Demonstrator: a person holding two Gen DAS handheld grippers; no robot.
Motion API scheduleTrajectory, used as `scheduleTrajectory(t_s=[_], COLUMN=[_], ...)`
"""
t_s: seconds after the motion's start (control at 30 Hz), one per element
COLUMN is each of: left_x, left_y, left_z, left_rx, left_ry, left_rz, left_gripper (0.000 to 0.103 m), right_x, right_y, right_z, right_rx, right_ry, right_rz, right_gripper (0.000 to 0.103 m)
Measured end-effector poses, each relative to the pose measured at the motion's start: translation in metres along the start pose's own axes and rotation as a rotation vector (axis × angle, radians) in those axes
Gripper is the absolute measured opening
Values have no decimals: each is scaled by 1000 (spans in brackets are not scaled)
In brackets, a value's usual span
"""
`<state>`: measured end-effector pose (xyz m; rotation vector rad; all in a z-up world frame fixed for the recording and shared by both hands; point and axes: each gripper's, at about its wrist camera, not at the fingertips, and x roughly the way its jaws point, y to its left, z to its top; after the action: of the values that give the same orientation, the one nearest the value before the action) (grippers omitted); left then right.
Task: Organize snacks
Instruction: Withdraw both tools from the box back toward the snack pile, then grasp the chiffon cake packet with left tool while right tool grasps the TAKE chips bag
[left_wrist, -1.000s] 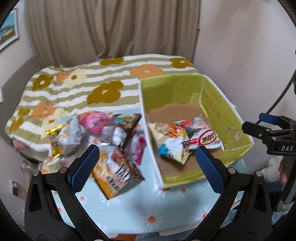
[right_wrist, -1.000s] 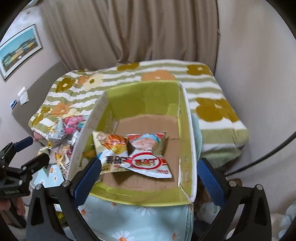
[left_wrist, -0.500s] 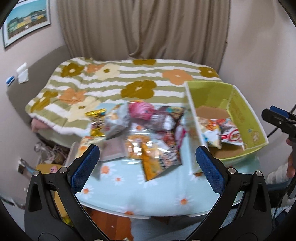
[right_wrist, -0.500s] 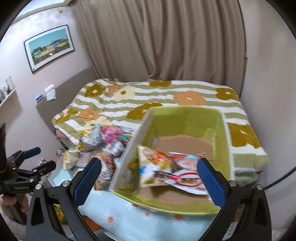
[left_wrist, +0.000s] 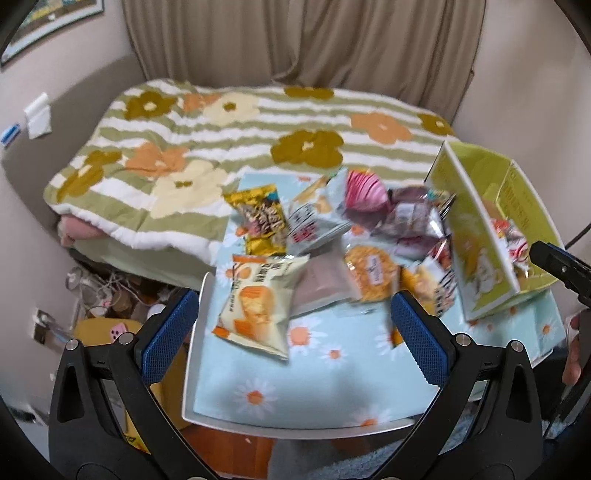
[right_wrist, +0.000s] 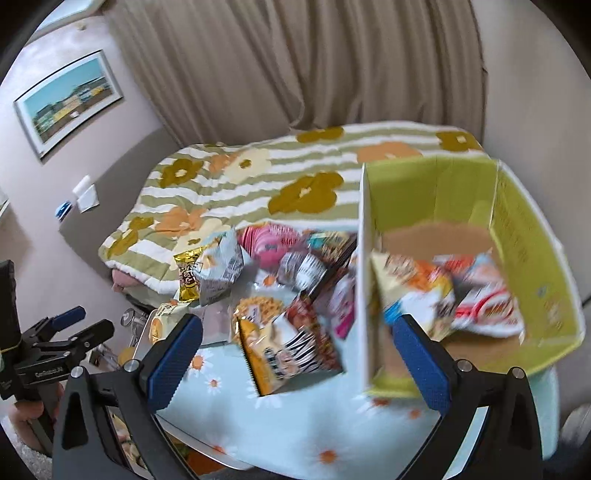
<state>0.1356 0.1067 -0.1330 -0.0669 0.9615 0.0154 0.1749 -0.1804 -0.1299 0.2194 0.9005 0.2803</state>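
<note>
Snack packets lie heaped on my small table (left_wrist: 332, 369), its daisy-print cloth pale blue, with the flowered bedspread (left_wrist: 207, 140) just beyond. My left gripper (left_wrist: 293, 325) hangs above the table's near edge, angled down at the pile, its blue-padded fingers (left_wrist: 168, 339) spread wide with nothing between them. Closest to it lies a cream-and-orange cake packet (left_wrist: 258, 306), tilted, its lower corner toward me. Beside that sit a round-cracker packet (left_wrist: 373, 273) and a gold packet (left_wrist: 262, 218), the latter touching a grey-white bag (left_wrist: 314, 218); a pink bag (left_wrist: 365, 192) rests at the far side of the heap.

My right gripper (right_wrist: 297, 362) is held low over the same table, farther to the right, its fingers (right_wrist: 421, 362) likewise wide apart and empty. Directly between them lies a yellow packet with black-and-white stripes (right_wrist: 291, 354), propped against its neighbours. The green cardboard box (right_wrist: 524, 229) stands at the table's right end, open-topped, touching the pile along its white outer wall. Inside it lie two packets, a cream-and-orange one (right_wrist: 410, 284) leaning on the near wall and a red-and-white one (right_wrist: 487, 306) flat on the brown floor. Motion blur smears the print on most wrappers. My left gripper also shows at the right view's left edge, gripped by my hand (right_wrist: 26, 417).
</note>
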Motion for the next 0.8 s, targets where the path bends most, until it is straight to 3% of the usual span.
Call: scheduleTrajectory(t_s=[0.2, 0.4, 0.6, 0.8], left_x=[44, 91, 128, 149], left_y=[33, 48, 56, 59], left_z=[-3, -8, -13, -14], left_rx=[41, 91, 98, 103], left_ry=[81, 182, 243, 287], left_rz=[-81, -186, -216, -211], left_gripper=[103, 103, 101, 89], right_x=[27, 57, 80, 90], right_y=[17, 20, 17, -2], right_z=[-21, -46, -67, -78], right_rx=[166, 366, 485, 661], right_ry=[23, 126, 187, 177], right_rz=[-78, -113, -134, -92], right_gripper=[103, 103, 103, 103])
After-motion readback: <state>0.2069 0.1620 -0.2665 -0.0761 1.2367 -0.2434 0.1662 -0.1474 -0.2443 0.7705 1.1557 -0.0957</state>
